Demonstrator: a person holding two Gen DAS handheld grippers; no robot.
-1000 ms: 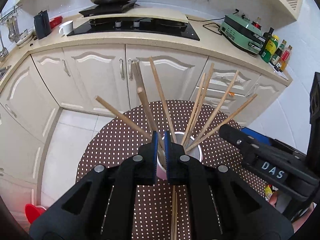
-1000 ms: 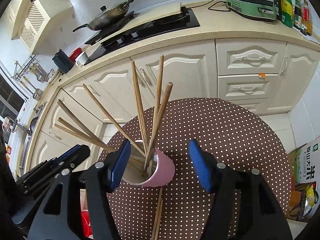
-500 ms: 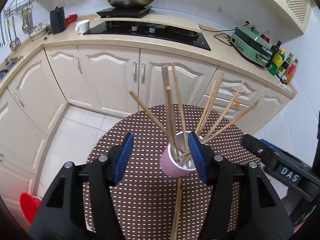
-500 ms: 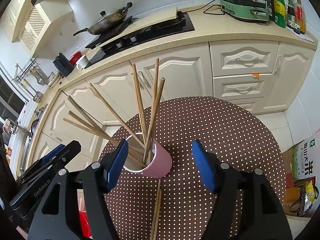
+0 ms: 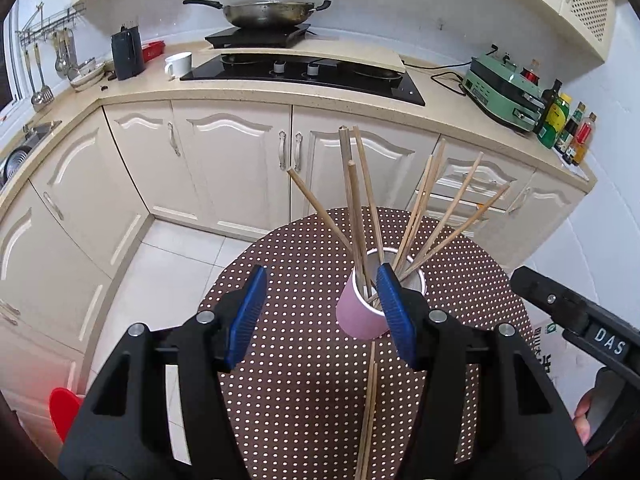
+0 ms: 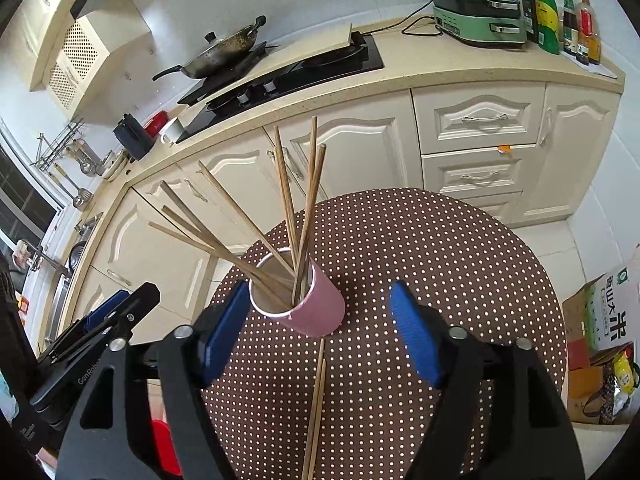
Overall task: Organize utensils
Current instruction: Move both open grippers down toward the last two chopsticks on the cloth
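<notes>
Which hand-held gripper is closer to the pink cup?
It looks like a near tie, maybe the left. The left hand-held gripper has the pink cup by its right finger; the right hand-held gripper, jaws opening, has it by its left finger. Neither touches.

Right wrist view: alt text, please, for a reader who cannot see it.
A pink cup full of fanned-out wooden chopsticks stands on a brown polka-dot table; the right tongs are opening, empty. Two more chopsticks lie flat in front of the cup.
</notes>
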